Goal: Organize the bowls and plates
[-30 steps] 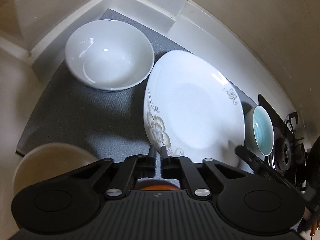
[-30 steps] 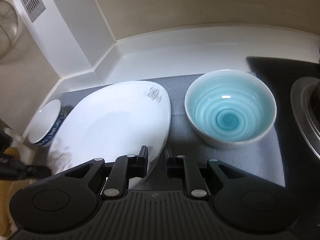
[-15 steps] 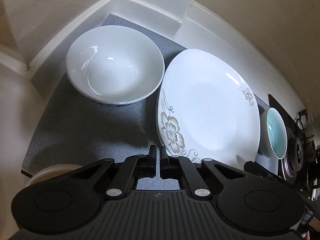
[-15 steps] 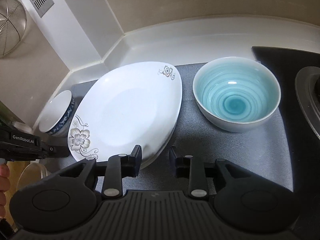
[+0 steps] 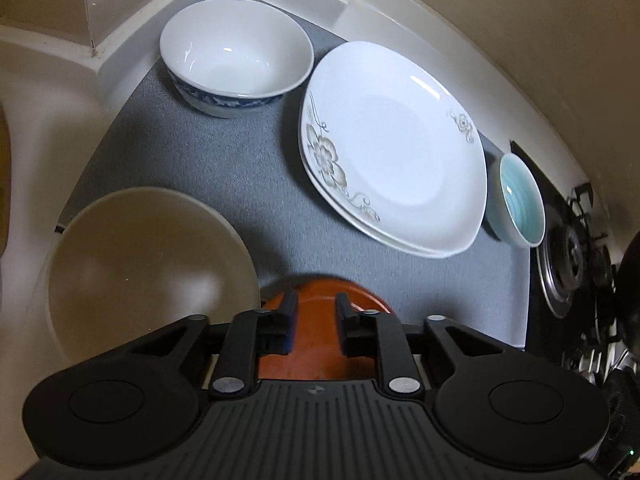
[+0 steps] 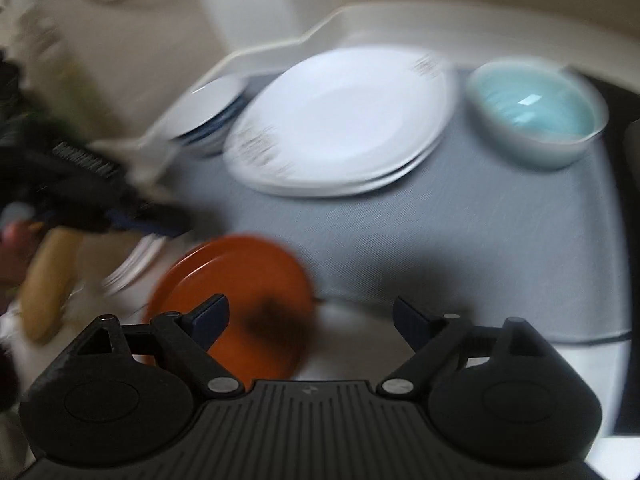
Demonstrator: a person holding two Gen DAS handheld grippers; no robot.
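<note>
Centrally, white plates (image 5: 394, 148), 2 stacked, rounded-square, grey flower print at rim, flat on grey mat (image 5: 224, 176). Blue-banded white bowl (image 5: 236, 56) just beside, at mat's far corner; teal bowl (image 5: 520, 200) on plates' other side, near stove (image 5: 572, 248). Orange plate (image 5: 320, 332), glossy, round, under left gripper (image 5: 316, 310), fingers slightly parted, grasping nothing. Beige bowl (image 5: 148, 276) beside it. Right gripper (image 6: 310, 314) spread wide, released; view blurred.

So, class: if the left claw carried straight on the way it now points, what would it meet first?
Most likely the round orange-brown plate lying directly under and ahead of the left claw, whose fingers are parted over it. Beyond it is grey mat, then the stacked white floral plates. Depth is uncertain.
</note>
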